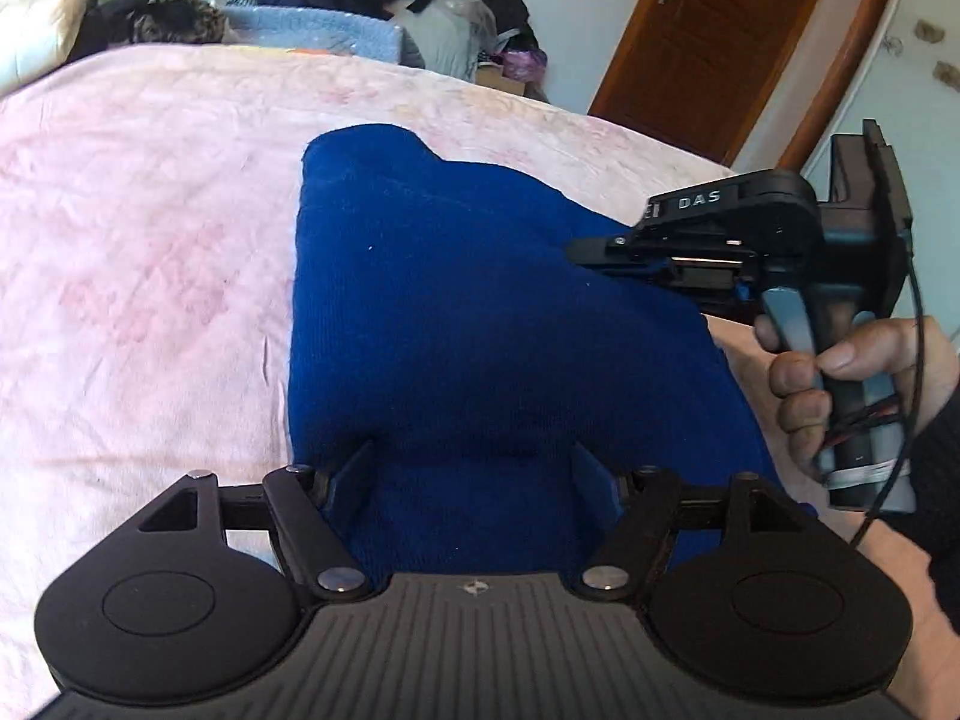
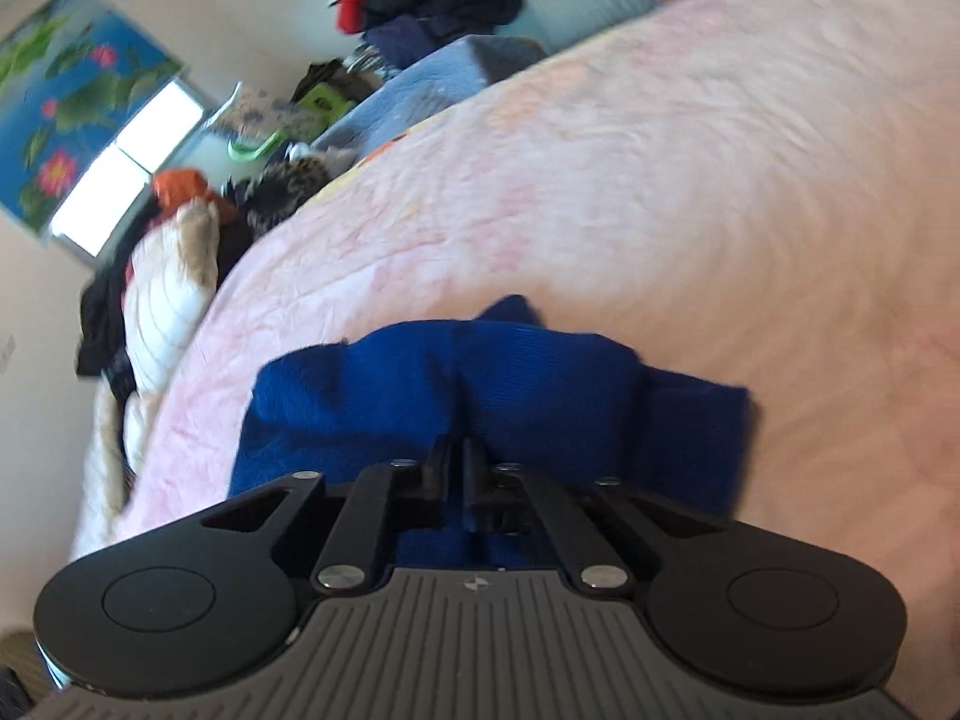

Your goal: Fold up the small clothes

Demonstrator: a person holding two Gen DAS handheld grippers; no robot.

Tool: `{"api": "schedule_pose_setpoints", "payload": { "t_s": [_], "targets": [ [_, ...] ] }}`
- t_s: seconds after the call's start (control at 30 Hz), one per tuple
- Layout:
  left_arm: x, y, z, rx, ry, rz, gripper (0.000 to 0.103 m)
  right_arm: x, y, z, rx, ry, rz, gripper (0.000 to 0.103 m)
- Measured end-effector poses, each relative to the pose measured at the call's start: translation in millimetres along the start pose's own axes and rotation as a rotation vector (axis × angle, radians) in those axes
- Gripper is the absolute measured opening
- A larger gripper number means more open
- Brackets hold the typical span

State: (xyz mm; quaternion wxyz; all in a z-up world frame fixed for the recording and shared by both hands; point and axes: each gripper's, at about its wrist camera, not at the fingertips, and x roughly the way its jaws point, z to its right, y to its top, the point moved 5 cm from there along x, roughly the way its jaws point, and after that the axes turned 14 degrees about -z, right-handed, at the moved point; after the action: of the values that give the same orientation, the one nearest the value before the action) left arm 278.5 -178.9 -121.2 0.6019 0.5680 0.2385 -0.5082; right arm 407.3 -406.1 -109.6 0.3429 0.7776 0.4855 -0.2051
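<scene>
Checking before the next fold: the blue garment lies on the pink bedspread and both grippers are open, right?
Not quite. The right gripper is shut, per the right wrist view; only the left gripper is open. The blue garment does lie on the pink bedspread.

Pink bedspread, brown door, bright window (clothes heaped behind)
</scene>
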Motion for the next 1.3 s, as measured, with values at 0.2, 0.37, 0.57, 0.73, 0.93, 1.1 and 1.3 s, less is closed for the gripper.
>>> {"api": "schedule_pose_setpoints", "payload": {
  "t_s": [0.2,0.37,0.57,0.73,0.93,1.1,1.3],
  "targets": [
    [-16,2,-6,-0.032,-0.019,-0.040,0.072,-59,-47,-29,-0.071,-0.031,0.097,0.042],
    [-15,-2,-1,-0.012,0.022,-0.033,0.072,-65,-106,-48,-0.173,0.009,0.001,0.059],
    [-15,-3,1,-0.007,0.028,-0.027,0.072,-60,-136,-11,-0.150,-0.060,0.016,0.027],
    [-16,-2,-2,-0.018,0.020,-0.029,0.072,-65,-134,-5,-0.054,-0.025,-0.011,0.032],
    [-60,4,-41,-0.129,-0.086,0.042,0.073,-104,-124,0,0.047,0.078,0.077,0.078],
    [-42,5,-107,-0.373,-0.320,-0.051,0.074,-95,-117,33,0.106,0.018,-0.014,0.075],
    [-19,-2,-103,-0.373,-0.534,-0.122,0.074,-79,-111,37,0.143,0.165,-0.072,0.080]
  ]
}}
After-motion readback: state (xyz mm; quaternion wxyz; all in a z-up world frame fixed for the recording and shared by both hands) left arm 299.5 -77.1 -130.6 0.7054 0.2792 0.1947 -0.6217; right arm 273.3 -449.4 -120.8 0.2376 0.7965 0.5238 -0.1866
